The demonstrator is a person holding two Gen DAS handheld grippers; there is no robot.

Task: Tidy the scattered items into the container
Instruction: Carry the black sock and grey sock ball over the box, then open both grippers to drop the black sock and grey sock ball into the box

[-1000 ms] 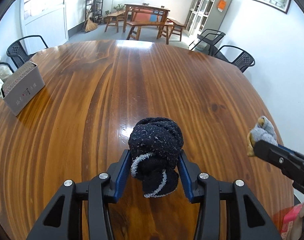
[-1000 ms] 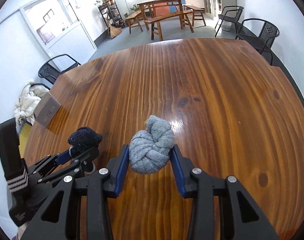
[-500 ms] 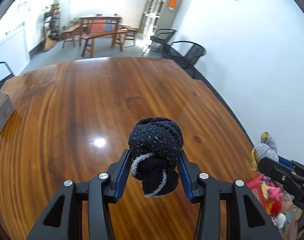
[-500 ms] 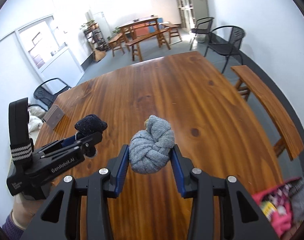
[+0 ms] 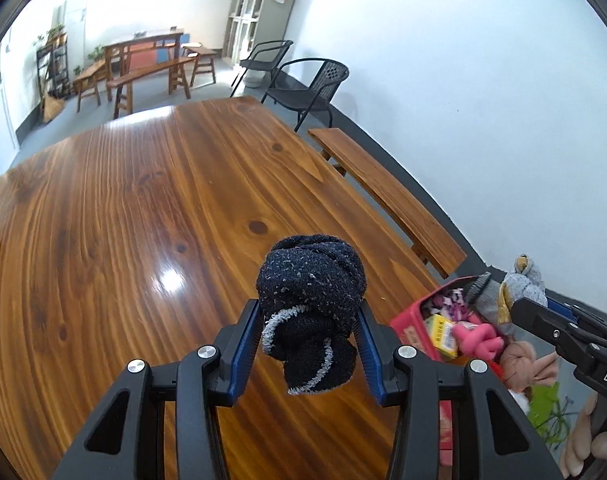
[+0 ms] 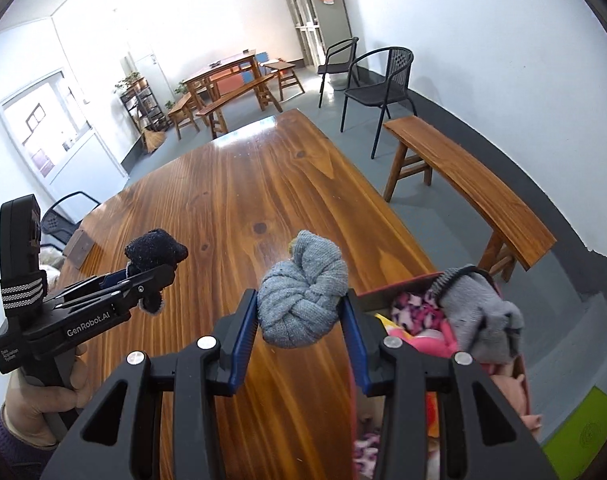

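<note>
Between each gripper's 2 fingers sits a clamped sock ball: navy sock ball (image 5: pixel 310 280) left, grey sock ball (image 6: pixel 303 290) right.

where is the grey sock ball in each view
Left wrist view: far right, the grey sock ball sits in the right gripper, above the pink box.
Right wrist view: bottom centre, clamped in that gripper.
Shared landmark: the wooden bench beside the table.
</note>
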